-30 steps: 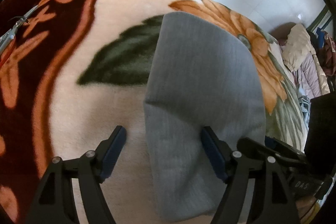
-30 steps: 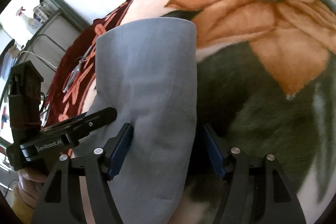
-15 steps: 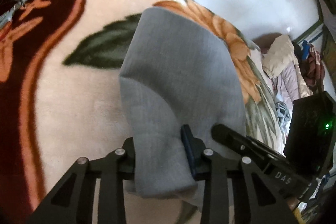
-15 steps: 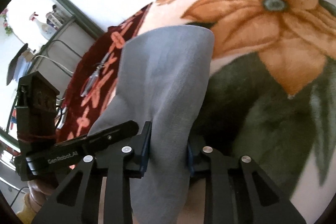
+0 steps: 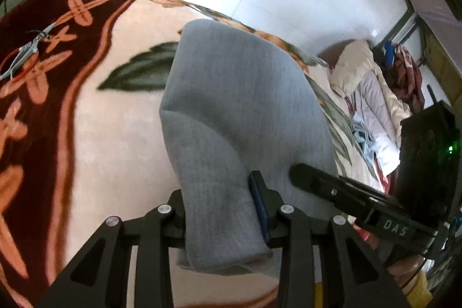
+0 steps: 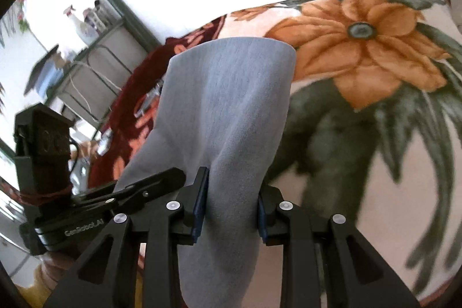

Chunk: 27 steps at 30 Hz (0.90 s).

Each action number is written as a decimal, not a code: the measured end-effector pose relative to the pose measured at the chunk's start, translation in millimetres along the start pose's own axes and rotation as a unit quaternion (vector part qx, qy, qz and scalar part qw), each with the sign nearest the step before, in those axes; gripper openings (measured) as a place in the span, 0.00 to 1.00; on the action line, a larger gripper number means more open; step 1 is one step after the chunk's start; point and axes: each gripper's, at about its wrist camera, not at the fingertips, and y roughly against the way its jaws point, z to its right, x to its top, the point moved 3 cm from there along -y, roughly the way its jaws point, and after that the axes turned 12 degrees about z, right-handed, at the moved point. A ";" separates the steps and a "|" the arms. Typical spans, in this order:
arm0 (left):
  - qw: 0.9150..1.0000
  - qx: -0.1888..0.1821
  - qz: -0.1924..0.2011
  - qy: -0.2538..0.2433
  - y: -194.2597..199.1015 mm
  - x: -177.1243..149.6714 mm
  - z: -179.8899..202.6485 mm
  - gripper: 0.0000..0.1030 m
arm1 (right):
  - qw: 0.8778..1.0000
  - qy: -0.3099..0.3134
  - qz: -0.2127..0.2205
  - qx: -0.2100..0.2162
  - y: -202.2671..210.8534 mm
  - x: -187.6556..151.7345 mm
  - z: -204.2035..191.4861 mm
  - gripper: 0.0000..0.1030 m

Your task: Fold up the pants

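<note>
Left wrist view: my left gripper has its jaws clamped on the near edge of the grey pants, frame centre, over the floral blanket. Right wrist view: my right gripper likewise pinches the pants. Folding looks barely begun; carrying the edge over remains

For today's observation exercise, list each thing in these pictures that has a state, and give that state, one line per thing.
Grey pants: folded over, near end lifted, far end on the blanket.
Left gripper: shut on the pants.
Right gripper: shut on the pants.
Floral blanket: spread flat under the pants.
Scissors: lying on the blanket's dark red border, untouched.
</note>
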 end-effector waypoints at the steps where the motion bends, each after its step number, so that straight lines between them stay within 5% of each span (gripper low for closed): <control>1: 1.000 0.001 -0.004 0.001 -0.8 -6.0 -0.5 0.35 | 1.000 0.000 -0.005 -0.003 1.3 -5.7 2.7 0.29; 10: 0.995 0.049 -0.082 -0.002 -22.2 -63.6 -7.3 0.38 | 0.995 -0.008 -0.090 -0.050 -32.9 -58.1 36.1 0.40; 19: 0.994 0.094 -0.029 -0.056 12.6 -57.4 -3.2 0.46 | 0.994 0.010 -0.079 -0.079 -5.7 -55.3 31.4 0.43; 27: 0.987 0.138 -0.065 -0.047 1.9 -75.6 -26.3 0.51 | 0.991 0.022 -0.088 -0.102 2.6 -85.2 30.5 0.43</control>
